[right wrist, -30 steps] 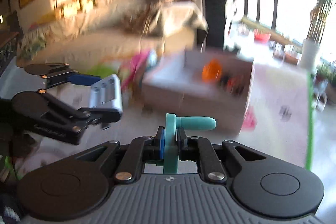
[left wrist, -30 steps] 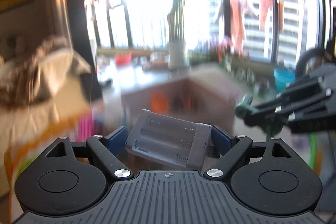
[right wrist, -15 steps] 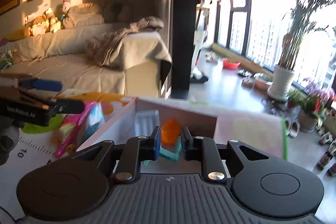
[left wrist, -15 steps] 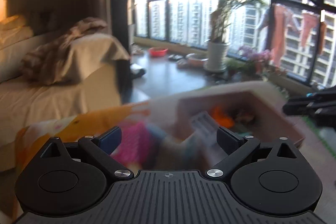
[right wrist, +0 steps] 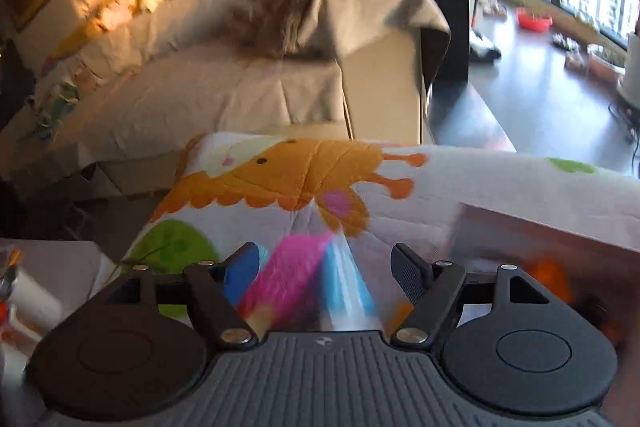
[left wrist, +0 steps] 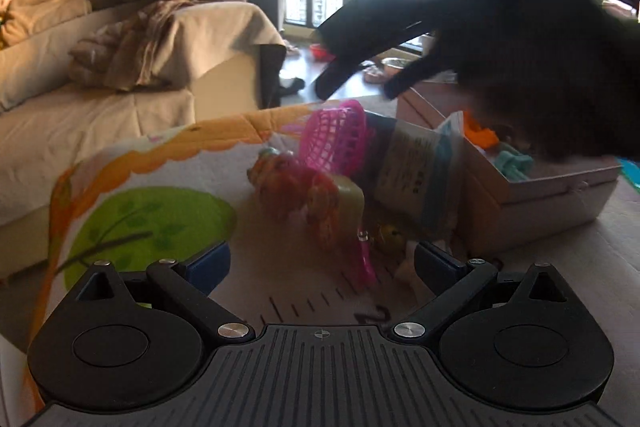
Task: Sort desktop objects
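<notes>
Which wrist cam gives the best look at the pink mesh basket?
Left wrist. The pink mesh basket sits near frame center, its lattice resolved, leaning beside the box. Right wrist shows only a motion-blurred pink streak between its fingers; I cannot tell whether that is the basket.

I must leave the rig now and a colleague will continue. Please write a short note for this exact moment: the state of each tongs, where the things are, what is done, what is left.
Left tongs: open wide, nothing between the fingers, pointing down at the pile.
Right tongs: opening, nothing gripped; the view is blurred.
Box: on the mat, right of the pile; an orange piece and a teal piece lie inside.
Pile: pink mesh basket, packet, orange toy on the animal-print mat.
Done: some items are in the box.
Left: the pile; probably the left tongs take the next item.
</notes>
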Tool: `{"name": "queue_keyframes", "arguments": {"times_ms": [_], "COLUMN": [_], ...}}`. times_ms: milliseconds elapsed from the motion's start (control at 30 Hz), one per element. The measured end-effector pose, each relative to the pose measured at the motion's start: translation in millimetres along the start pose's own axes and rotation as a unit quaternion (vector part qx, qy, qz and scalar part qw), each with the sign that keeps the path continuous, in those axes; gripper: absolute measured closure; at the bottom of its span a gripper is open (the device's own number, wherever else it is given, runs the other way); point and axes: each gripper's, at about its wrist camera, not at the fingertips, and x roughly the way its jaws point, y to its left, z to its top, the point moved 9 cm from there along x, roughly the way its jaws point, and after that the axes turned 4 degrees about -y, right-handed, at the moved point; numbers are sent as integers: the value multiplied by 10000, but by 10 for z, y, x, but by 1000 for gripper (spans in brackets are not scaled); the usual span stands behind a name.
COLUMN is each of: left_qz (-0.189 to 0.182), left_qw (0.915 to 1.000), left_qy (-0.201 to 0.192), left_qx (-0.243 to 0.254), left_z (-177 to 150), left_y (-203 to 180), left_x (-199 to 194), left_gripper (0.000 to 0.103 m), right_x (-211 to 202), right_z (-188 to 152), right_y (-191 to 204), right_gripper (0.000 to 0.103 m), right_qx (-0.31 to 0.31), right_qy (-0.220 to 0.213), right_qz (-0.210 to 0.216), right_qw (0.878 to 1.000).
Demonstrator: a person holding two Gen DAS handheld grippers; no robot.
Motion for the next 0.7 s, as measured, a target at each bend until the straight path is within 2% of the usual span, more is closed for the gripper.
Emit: {"name": "queue_keyframes", "arguments": {"times_ms": [67, 100, 133, 167, 300, 467, 567, 700], "left_qz": [-75, -95, -113, -153, -294, -655, -858, -1029], "left_qw": [10000, 9999, 9999, 9998, 9994, 9975, 9959, 9939], "left_qy": [-26, -30, -32, -32, 30, 214, 292, 295], "left_qx": [-22, -39, -62, -94, -160, -140, -11, 272], "left_z": [-48, -70, -89, -115, -212, -386, -477, -535], "left_y": [45, 71, 95, 117, 126, -25, -167, -358], "left_x": [-78, -117, -150, -185, -275, -438, -531, -584], "left_gripper": [1, 1, 1, 1, 1, 0, 0, 0], "right_x": [365, 468, 543, 586, 428, 46, -281, -827], "right_z": [24, 1, -44, -89, -304, -757, -931, -1007], "right_y": [4, -18, -29, 2, 264, 636, 753, 670], "right_gripper": [30, 34, 46, 51, 56, 55, 53, 46], "right_qx": [-10, 11, 74, 175, 83, 154, -113, -317], "right_qy": [263, 387, 549, 695, 973, 1534, 1392, 714], "right_qz": [-287, -366, -339, -188, 121, 717, 867, 887], "right_qw": [9992, 9986, 9979, 9972, 9952, 9854, 9864, 9930]}}
